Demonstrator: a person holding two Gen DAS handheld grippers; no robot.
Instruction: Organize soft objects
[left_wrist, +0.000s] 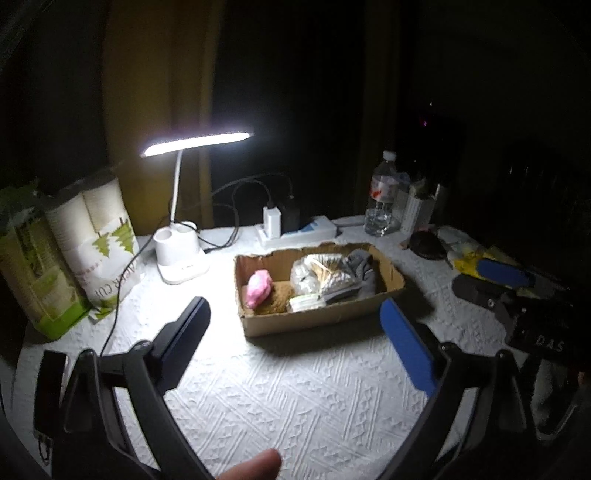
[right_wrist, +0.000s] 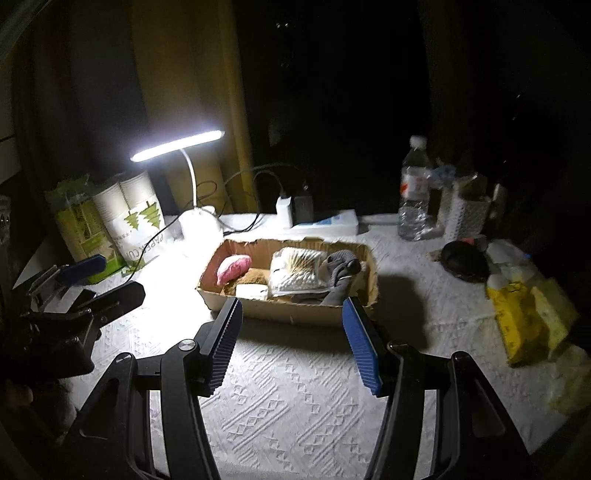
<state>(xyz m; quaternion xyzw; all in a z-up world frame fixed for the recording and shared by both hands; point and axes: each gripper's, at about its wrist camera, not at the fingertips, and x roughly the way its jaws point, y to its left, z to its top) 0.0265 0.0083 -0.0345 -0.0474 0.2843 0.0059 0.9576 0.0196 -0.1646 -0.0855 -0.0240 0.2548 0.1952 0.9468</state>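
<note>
Inside cardboard box (left_wrist: 317, 317): pink plush (left_wrist: 258, 287); grey sock (left_wrist: 360, 264); bagged bundle (left_wrist: 321, 275).

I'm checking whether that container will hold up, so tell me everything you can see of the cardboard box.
The cardboard box is a shallow, open brown tray with ragged, torn top edges and no lid. It sits flat on the white textured tablecloth, in front of the lit desk lamp. Inside lie a pink soft toy, a brown fuzzy piece, clear plastic bags and grey fabric. Neither gripper touches it.
</note>
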